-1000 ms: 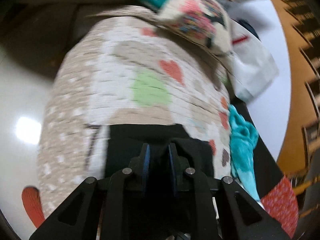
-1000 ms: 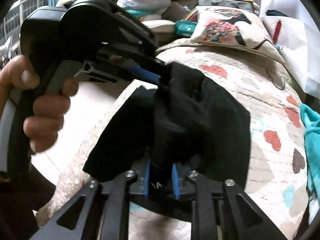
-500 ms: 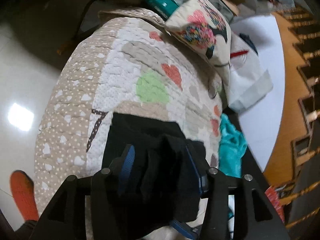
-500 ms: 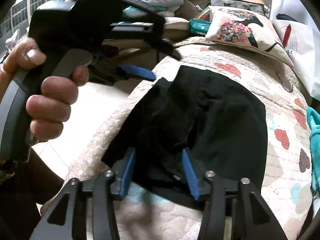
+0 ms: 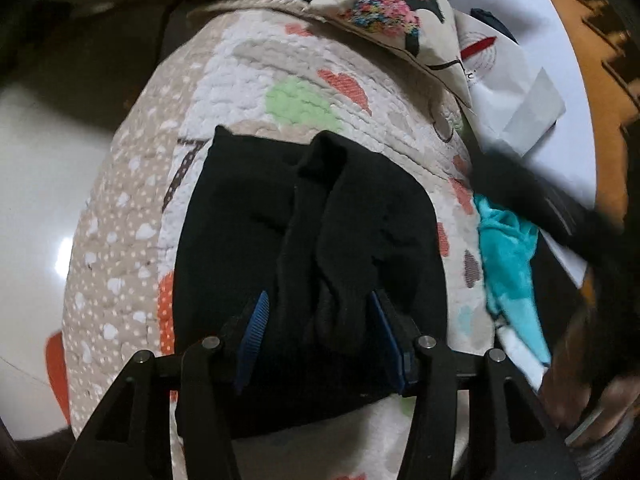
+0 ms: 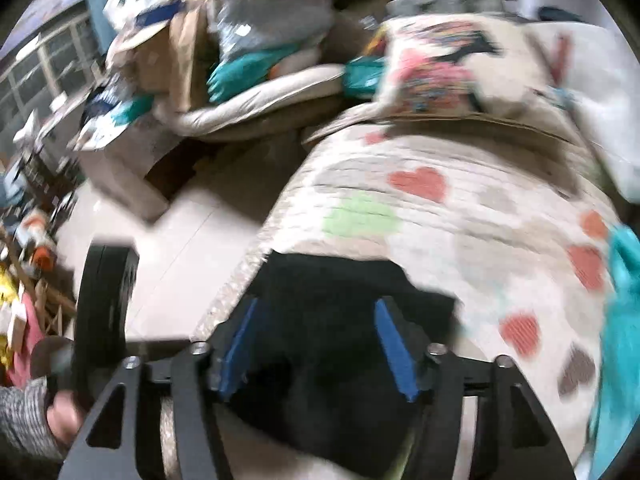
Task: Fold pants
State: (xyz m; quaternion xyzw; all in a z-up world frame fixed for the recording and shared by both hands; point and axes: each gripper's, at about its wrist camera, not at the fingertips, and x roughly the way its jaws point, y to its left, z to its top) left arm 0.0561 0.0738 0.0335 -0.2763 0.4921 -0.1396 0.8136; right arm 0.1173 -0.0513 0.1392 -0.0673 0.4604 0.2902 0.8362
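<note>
We have both tools spread apart over the black pants (image 5: 304, 240), which lie bunched on the heart quilt (image 5: 248, 80). A raised fold sits between the left gripper (image 5: 316, 320) fingers, unclamped; the right gripper (image 6: 316, 328) hangs wide above the cloth, likely to regrasp.

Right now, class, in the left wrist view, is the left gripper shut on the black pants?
No: the left gripper is open, its blue pads apart beside a ridge of the black pants.
</note>
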